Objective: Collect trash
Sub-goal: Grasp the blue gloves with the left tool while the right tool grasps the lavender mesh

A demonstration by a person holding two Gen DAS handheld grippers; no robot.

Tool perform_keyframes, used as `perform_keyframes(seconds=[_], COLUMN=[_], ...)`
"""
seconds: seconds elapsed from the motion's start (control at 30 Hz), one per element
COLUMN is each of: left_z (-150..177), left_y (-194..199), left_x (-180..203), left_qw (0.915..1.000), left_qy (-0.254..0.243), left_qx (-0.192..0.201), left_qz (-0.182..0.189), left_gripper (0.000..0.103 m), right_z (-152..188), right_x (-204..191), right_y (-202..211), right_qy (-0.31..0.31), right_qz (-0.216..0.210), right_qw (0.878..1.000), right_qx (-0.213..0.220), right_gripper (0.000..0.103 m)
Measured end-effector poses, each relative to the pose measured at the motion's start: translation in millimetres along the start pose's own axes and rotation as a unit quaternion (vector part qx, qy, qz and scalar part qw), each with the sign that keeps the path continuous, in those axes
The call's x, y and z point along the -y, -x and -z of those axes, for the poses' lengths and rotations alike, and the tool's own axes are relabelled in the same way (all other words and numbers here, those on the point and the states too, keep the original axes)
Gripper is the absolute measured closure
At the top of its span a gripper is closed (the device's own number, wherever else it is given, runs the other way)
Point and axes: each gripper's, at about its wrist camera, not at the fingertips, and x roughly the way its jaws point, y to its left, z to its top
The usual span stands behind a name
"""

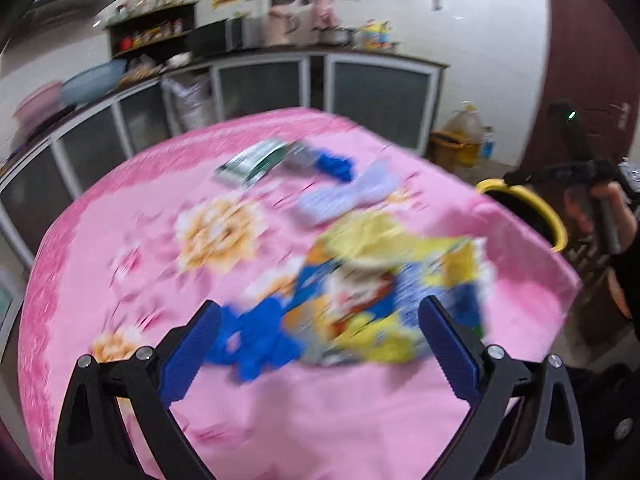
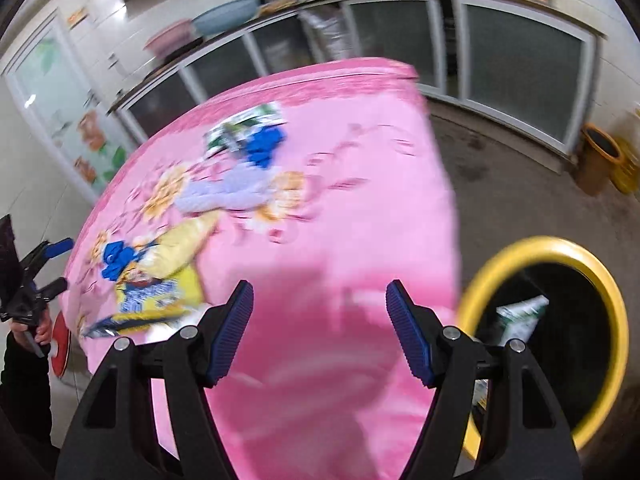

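Left tool (image 1: 320,332) is wide open and empty, right over the yellow snack bag (image 1: 384,284) on the near side of the counter (image 1: 120,216). I'd drop lower and pinch a crumpled edge, not the flat middle. Right tool (image 2: 320,328) is open and empty too, with the yellow-rimmed bin (image 2: 600,280) just right of it.
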Motion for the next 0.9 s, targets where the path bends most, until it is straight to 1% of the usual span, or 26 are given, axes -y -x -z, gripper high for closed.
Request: perform_keyframes(seconds=[0.03,0.1,0.17,0.27,0.33,0.4,0.57,0.67,0.8,0.9], left_z=[5,12,19,23,23,20,12,10,10,12], left_y=[-4,-14,-20,-30,-36,-39,-52,-62,-74,-82], left_x=[-10,-25,-37,-46,-51,-55,-66,-68,-68,-72], left_qw=[0.9998,0.999,0.9983,0.9977,0.9973,0.9966,0.9947,0.9934,0.9926,0.9908], left_qy=[0.009,0.031,0.049,0.057,0.061,0.072,0.095,0.103,0.101,0.112], left_qx=[-0.007,-0.021,-0.027,-0.032,-0.034,-0.034,-0.039,-0.051,-0.067,-0.076], left_qz=[-0.013,-0.023,-0.018,-0.021,-0.023,-0.018,-0.007,0.003,-0.003,-0.002], left_gripper=[0.008,0.008,0.008,0.008,0.008,0.008,0.008,0.008,0.008,0.008], right_z=[-6,-16,-27,-37,-43,-50,-61,-68,-76,-81], right_x=[-11,-28,-43,-58,-70,-80,-90,-94,-97,-95], right_y=[-8,-24,-41,-59,-72,-84,-100,-111,-130,-142], right_qy=[0.009,0.023,0.034,0.051,0.064,0.072,0.08,0.079,0.08,0.077], right_qz=[-0.005,-0.016,-0.025,-0.017,-0.016,-0.018,-0.02,-0.027,-0.024,-0.018], right_qw=[1.0,1.0,0.999,0.998,0.997,0.996,0.995,0.995,0.994,0.994], right_qx=[-0.003,-0.01,-0.018,-0.025,-0.034,-0.04,-0.048,-0.056,-0.069,-0.074], right_gripper=[0.037,0.037,0.037,0.038,0.042,0.042,0.042,0.042,0.042,0.041])
